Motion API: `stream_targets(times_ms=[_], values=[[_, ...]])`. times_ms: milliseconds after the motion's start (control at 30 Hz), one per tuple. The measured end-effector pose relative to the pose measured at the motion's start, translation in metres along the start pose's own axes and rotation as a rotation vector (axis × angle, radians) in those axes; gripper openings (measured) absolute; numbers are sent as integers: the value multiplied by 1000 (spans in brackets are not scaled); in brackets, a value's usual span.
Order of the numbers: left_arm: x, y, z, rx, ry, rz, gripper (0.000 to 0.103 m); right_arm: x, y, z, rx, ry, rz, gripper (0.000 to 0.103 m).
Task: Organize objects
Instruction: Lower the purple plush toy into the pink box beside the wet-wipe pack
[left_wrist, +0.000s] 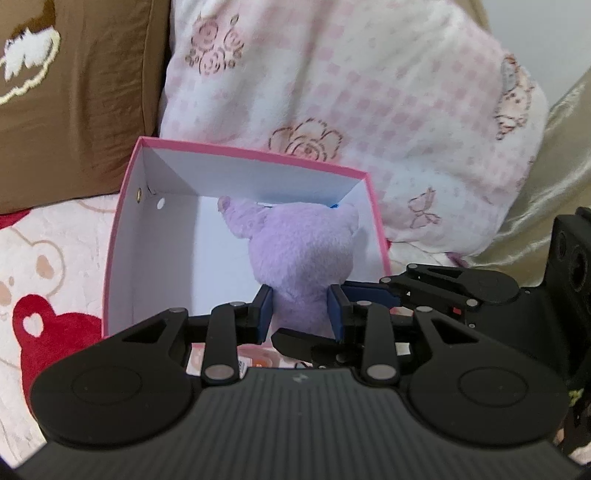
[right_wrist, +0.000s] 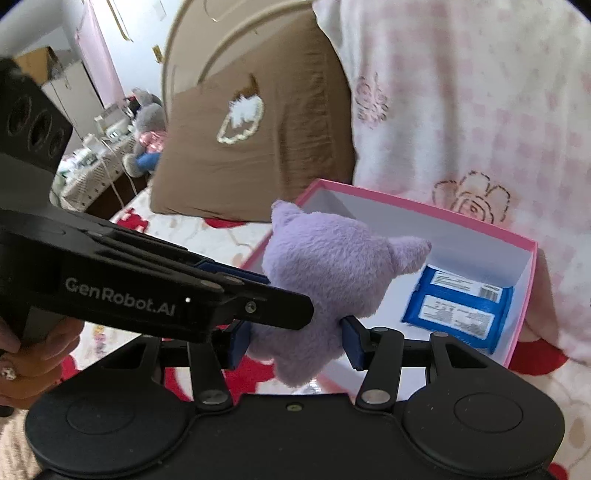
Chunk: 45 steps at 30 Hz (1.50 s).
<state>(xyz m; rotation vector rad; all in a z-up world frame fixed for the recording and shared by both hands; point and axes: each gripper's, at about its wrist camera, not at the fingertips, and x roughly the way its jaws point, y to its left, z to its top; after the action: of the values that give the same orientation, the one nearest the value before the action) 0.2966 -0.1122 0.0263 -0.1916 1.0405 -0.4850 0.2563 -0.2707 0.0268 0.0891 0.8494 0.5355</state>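
Observation:
A purple plush toy (left_wrist: 295, 251) is held over the near edge of an open pink box (left_wrist: 122, 206) with white inside. My left gripper (left_wrist: 301, 314) is shut on the toy's lower body from the near side. My right gripper (right_wrist: 295, 339) is shut on the same purple plush toy (right_wrist: 325, 269) too; its fingers cross in from the right in the left wrist view. The pink box (right_wrist: 406, 206) holds a blue wipes pack (right_wrist: 458, 310) on its floor at the right. The left gripper's body (right_wrist: 147, 295) lies across the left of the right wrist view.
The box sits on a bed cover with red and pink bear prints (left_wrist: 48, 280). A brown pillow (left_wrist: 74, 122) leans behind at the left and a pink checked quilt (left_wrist: 369, 92) behind at the right. A cluttered side table (right_wrist: 99, 162) stands far left.

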Motion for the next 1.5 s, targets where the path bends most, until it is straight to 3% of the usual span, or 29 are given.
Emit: stream_targets(times_ms=[433, 800, 1167, 1333, 1500], values=[[74, 45, 28, -75, 63, -55, 31, 60, -51, 11, 77, 68, 16, 56], [119, 79, 39, -166, 87, -26, 31, 118, -65, 29, 55, 177, -36, 56], [140, 91, 43, -207, 97, 13, 31, 156, -68, 39, 52, 271, -97, 58], [143, 102, 43, -228, 128, 26, 30, 162, -75, 39, 149, 281, -60, 58], [155, 106, 46, -274, 151, 37, 30, 171, -72, 41, 115, 307, -94, 58]])
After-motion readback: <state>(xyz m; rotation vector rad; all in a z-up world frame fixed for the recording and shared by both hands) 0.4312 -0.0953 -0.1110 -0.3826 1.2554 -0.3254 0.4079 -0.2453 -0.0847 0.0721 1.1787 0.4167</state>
